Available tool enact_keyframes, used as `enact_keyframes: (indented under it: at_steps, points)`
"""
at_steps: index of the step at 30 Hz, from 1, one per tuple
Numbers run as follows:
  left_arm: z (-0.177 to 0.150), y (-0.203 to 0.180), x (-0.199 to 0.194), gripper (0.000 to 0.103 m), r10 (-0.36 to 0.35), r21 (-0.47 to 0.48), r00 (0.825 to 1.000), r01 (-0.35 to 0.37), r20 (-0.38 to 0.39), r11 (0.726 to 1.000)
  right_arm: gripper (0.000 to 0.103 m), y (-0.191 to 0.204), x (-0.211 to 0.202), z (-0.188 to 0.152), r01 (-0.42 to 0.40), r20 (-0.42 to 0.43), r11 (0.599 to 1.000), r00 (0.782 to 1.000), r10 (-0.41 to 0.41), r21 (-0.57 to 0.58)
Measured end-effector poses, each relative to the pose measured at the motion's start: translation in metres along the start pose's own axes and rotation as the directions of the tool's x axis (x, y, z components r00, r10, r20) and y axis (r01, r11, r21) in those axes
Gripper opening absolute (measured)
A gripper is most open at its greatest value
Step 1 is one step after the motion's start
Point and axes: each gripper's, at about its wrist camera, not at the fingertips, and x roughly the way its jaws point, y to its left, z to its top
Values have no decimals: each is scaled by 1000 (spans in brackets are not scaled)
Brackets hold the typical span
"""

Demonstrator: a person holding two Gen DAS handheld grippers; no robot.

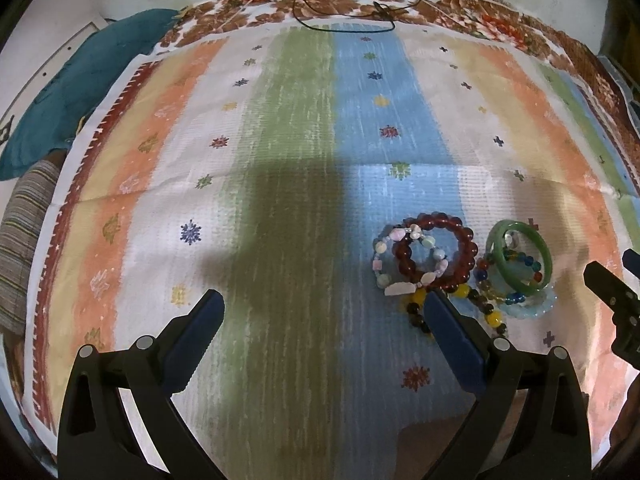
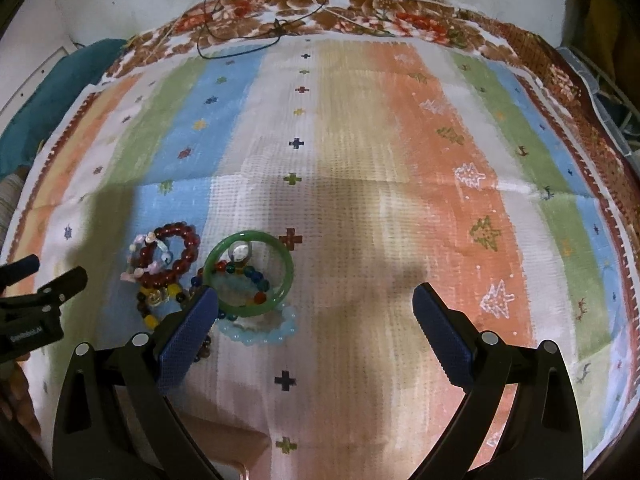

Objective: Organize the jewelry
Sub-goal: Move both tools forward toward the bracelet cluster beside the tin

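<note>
Both grippers are hovering with their jaws spread wide and nothing between them: the left gripper point(image 1: 324, 308) is sitting just left of the jewelry pile, the right gripper point(image 2: 316, 304) just right of it. No box or tray is showing; the pieces are lying in a heap directly on the striped mat point(image 1: 280, 140).

Taking the green bangle point(image 2: 249, 274) as the landmark, a multicolored bead bracelet point(image 2: 256, 276) and a small ring point(image 2: 240, 254) are lying inside its hoop, and a pale blue bead bracelet point(image 2: 264, 330) is peeking out from under its near edge. Left of the bangle, a dark red bead bracelet point(image 2: 172, 256) is resting with a pastel stone bracelet point(image 2: 144, 260) looped across it, and a yellow and dark bead strand point(image 2: 160, 300) is lying just in front of those.

One blue finger pad point(image 2: 188, 340) of the right gripper is overlapping the bangle's near left edge in view. Beyond the bangle, a thin black cord point(image 2: 240, 36) is trailing across the far floral cloth point(image 2: 360, 12), and a teal cushion point(image 1: 80, 84) is lying far off to the left.
</note>
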Motion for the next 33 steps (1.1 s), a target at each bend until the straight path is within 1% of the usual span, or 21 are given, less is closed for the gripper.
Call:
enact_keyframes:
  at_steps: [4, 7, 10, 17, 22, 26, 28, 29, 30, 33]
  points:
    - [4, -2, 10, 97, 13, 12, 1000, -13, -13, 1000, 99, 1, 10, 3, 5, -15, 1000, 1000, -5, 10]
    - [6, -1, 14, 97, 19, 20, 1000, -19, -15, 1000, 99, 0, 14, 6, -13, -28, 1000, 1000, 14, 24]
    - [7, -2, 19, 97, 21, 19, 999, -20, -24, 1000, 99, -2, 20, 8, 6, -31, 999, 999, -5, 32]
    - [10, -3, 31, 97, 29, 27, 999, -28, -29, 999, 99, -6, 38, 8, -16, -84, 997, 996, 22, 69]
    - [14, -3, 43, 97, 44, 27, 998, -43, -36, 999, 99, -5, 44, 11, -5, -89, 998, 996, 11, 70]
    - [16, -6, 53, 97, 61, 50, 997, -59, -44, 997, 98, -6, 52, 11, 9, -103, 998, 995, -2, 69]
    - [14, -9, 56, 97, 90, 73, 995, -87, -34, 993, 98, -7, 57, 11, 17, -113, 997, 994, -8, 78]
    - [12, -10, 58, 97, 114, 86, 993, -111, -28, 990, 95, -7, 60, 12, 21, -117, 996, 993, -11, 82]
    - [12, -10, 59, 97, 124, 93, 992, -121, -27, 988, 89, -7, 62, 12, 28, -123, 996, 992, -17, 84]
    - [11, -10, 61, 97, 102, 87, 995, -100, -18, 991, 85, -7, 72, 12, 35, -142, 996, 990, -22, 87]
